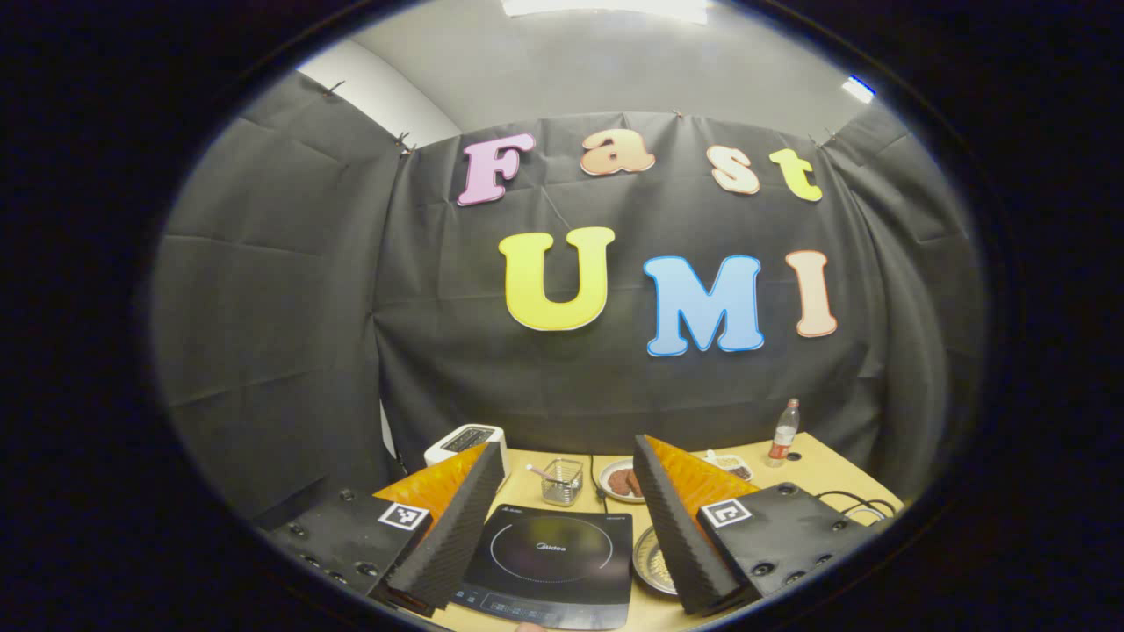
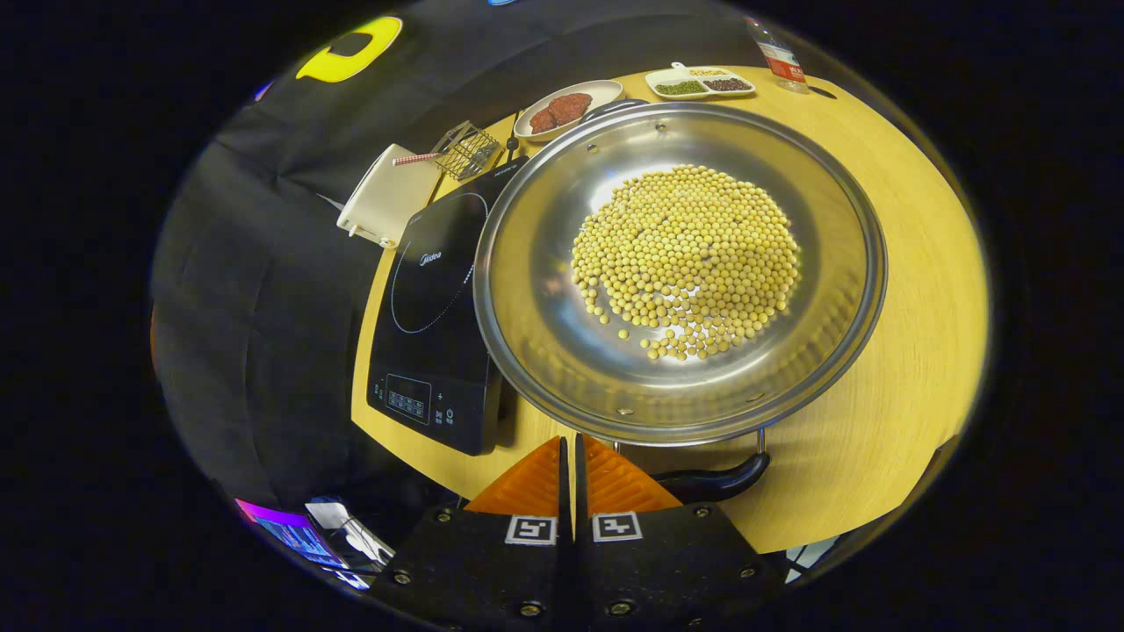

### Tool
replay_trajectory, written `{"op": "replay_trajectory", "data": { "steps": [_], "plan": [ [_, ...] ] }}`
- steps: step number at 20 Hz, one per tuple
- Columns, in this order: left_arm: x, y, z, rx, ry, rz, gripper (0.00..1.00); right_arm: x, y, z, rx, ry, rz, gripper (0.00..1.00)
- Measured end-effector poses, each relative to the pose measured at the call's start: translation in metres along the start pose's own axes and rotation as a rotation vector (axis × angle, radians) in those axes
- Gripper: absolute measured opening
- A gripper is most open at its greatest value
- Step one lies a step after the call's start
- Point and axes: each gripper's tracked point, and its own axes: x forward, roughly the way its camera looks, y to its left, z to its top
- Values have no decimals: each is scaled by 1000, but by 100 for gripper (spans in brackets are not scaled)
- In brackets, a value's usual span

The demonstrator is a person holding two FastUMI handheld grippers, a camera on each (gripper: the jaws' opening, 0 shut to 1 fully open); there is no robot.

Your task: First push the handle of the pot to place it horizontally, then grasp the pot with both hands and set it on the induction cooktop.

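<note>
Wooden table (image 2: 913,290) bears pot (image 2: 680,263), cooktop (image 2: 435,316); left tongs (image 1: 562,518) wide, right tongs (image 2: 569,456) closed, empty.

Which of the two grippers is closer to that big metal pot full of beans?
The right gripper. It sits fingers together just off the pot at its near rim, beside the dark handle. The left gripper hangs open over the induction cooktop, the pot to its side.

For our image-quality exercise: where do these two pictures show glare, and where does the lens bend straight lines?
Right gripper view: bright glare on the pot around the soybeans; the table edge bows into a curve. Left gripper view: a ceiling light burns out at the top; the induction cooktop stays sharp, faintly reflective.
</note>
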Motion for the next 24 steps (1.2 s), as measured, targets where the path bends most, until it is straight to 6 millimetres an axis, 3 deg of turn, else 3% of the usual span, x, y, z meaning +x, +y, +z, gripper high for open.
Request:
{"op": "replay_trajectory", "data": {
  "steps": [16, 24],
  "plan": [
    [8, -63, -3, 9, 9, -85, 99, -39, -77, 3, -61, -57, -149, 1],
    [10, -79, -1, 12, 17, -92, 99, -53, -120, 16, -156, -59, -258, 1]
  ]
}}
